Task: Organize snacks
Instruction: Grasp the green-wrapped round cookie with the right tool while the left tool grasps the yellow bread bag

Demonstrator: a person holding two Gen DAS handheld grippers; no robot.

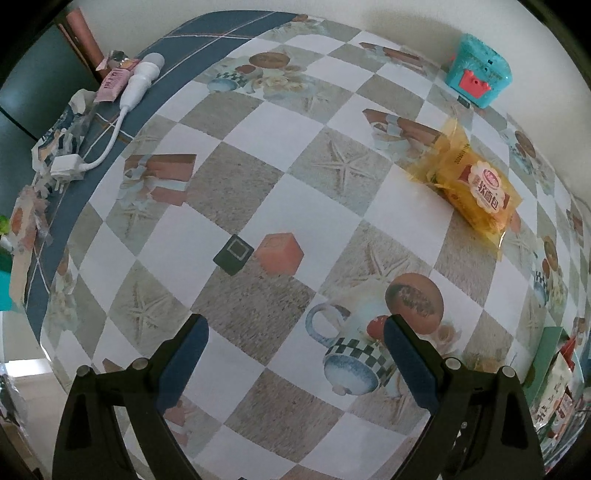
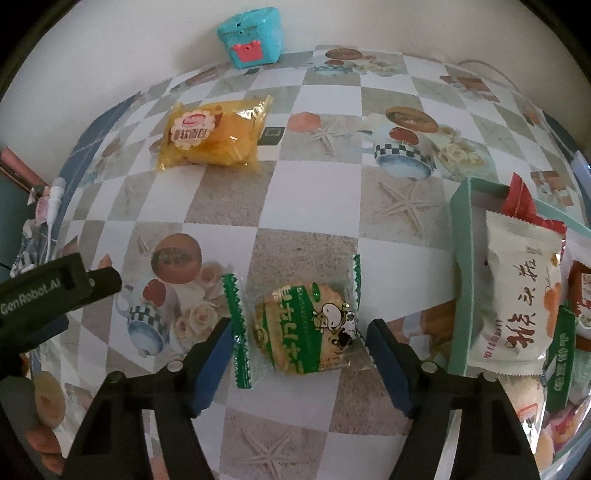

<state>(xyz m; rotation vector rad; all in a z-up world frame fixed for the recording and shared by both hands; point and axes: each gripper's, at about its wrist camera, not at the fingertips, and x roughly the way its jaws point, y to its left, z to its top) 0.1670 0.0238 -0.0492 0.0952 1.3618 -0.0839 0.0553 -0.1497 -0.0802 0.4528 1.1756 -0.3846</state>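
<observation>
A green-and-white cracker packet [image 2: 303, 332] lies flat on the checkered tablecloth [image 2: 295, 206]. My right gripper [image 2: 299, 328] points down over it with a finger on each side. The left pad is at the wrapper's crimped edge, the right pad stands clear of it, so the gripper is open. A yellow bread packet [image 2: 210, 136] lies further back; the left wrist view shows this yellow bread packet [image 1: 476, 184] at the right. My left gripper [image 1: 295, 325] hangs open over bare cloth with nothing between its fingers. Its black body [image 2: 55, 288] shows at the right view's left edge.
A mint-green box [image 2: 461, 266] at the right holds several snacks, among them a white packet [image 2: 517, 295] and a red one [image 2: 521, 203]. A teal container [image 2: 251, 35] stands by the wall. A white charger and cable [image 1: 140, 81] lie near the table's left edge. A small black square [image 1: 233, 254] lies mid-table.
</observation>
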